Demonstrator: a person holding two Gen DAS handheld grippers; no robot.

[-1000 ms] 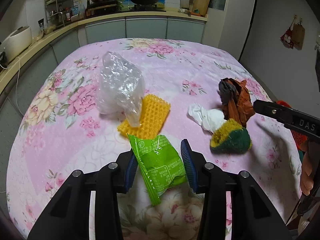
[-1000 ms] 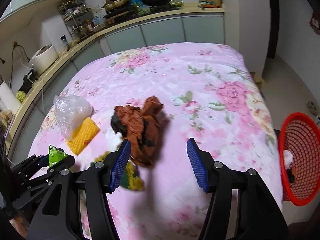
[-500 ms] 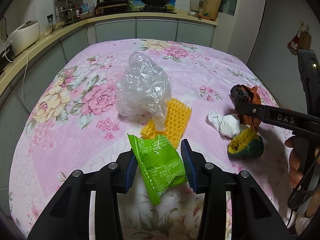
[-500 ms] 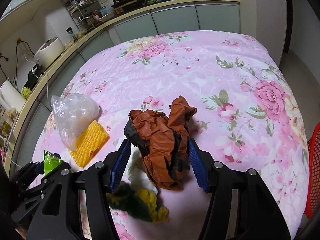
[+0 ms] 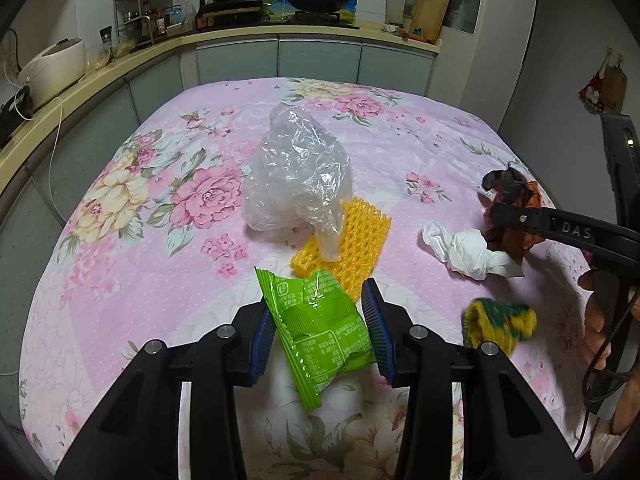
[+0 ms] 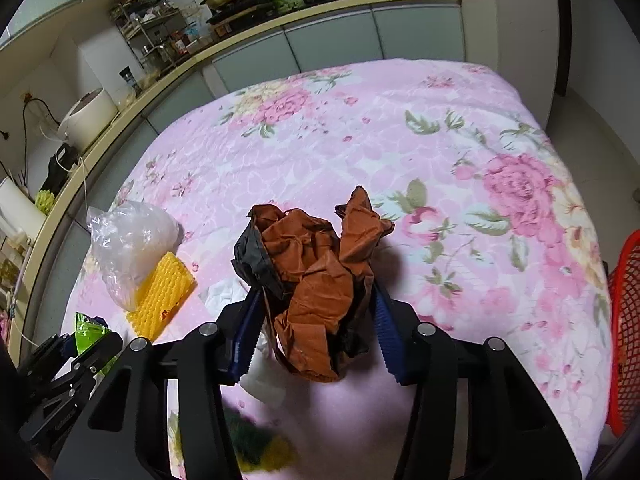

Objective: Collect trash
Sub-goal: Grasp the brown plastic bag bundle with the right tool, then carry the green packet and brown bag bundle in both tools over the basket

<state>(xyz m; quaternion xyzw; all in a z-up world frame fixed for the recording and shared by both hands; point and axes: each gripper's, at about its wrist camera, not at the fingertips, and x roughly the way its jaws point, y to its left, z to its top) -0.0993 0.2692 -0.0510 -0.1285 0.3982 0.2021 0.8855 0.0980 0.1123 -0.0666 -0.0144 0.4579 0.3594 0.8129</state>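
My left gripper (image 5: 316, 296) is shut on a green snack packet (image 5: 320, 328), held above the near part of the pink floral table (image 5: 160, 208). My right gripper (image 6: 316, 296) straddles a crumpled brown and black wrapper (image 6: 316, 264). Its jaws are closing, and both blue pads touch the wrapper's sides. In the left wrist view the same wrapper (image 5: 508, 188) shows behind one black finger (image 5: 560, 228) of the right gripper. More trash lies on the cloth: a clear plastic bag (image 5: 296, 176), a yellow foam net (image 5: 356, 240), a white tissue (image 5: 468, 252) and a blurred green and yellow sponge (image 5: 500, 322).
A red mesh basket (image 6: 628, 320) stands on the floor off the table's right edge. A kitchen counter (image 5: 120, 68) with a rice cooker (image 5: 52, 68), racks and pans runs along the back and left. A person's hand (image 5: 600, 320) grips the right gripper's handle.
The right gripper came down over the brown wrapper and its jaws narrowed onto it. The sponge shifted toward the table's near edge. The left gripper kept its hold on the green packet.
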